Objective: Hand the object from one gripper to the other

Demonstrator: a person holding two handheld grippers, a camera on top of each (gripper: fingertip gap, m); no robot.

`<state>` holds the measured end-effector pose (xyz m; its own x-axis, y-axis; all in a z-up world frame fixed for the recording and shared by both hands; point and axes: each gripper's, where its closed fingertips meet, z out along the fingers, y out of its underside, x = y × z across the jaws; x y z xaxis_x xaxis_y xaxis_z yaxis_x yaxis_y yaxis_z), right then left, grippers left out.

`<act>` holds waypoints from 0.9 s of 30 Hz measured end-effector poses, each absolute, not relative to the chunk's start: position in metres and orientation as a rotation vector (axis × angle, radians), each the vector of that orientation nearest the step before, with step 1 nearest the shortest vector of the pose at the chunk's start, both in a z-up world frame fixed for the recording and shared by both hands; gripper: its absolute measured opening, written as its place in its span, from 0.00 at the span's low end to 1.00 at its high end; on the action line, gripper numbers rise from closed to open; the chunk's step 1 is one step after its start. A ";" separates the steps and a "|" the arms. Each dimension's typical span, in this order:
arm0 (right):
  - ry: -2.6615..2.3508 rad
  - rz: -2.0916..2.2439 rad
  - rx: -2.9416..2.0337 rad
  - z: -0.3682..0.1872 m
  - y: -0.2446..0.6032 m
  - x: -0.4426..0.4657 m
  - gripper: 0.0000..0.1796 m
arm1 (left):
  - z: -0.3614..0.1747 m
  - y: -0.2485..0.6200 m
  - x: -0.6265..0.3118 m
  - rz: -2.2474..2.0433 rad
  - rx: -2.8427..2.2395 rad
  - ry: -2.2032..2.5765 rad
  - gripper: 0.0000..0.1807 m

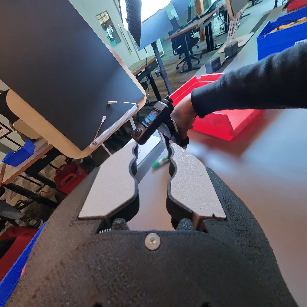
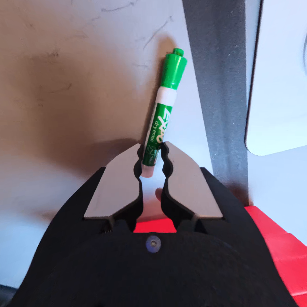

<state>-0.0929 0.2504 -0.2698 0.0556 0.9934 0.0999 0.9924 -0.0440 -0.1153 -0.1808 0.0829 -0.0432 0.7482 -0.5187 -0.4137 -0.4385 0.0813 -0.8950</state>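
Right hand-held gripper (image 2: 152, 146) pinches green marker (image 2: 163, 113) beside red bin (image 2: 274, 232).

Marker (image 1: 159, 162) half hidden behind left hand-held gripper's (image 1: 152, 150) fingertip; red bin (image 1: 221, 126) motion-blurred, sleeve-covered.

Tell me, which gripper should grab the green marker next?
Probably the left gripper: its jaws are open and empty, aimed at the green marker. The right gripper already grips the marker's tail end.

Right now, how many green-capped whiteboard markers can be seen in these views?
1. The green-capped white marker lies on the grey table, its rear end between the right gripper fingertips; the left wrist view shows the same marker. Others may be hidden.
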 end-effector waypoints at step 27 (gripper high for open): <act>-2.070 0.274 -1.756 -0.189 0.063 -0.055 0.11 | -0.173 0.077 -0.083 0.644 -1.482 1.590 0.13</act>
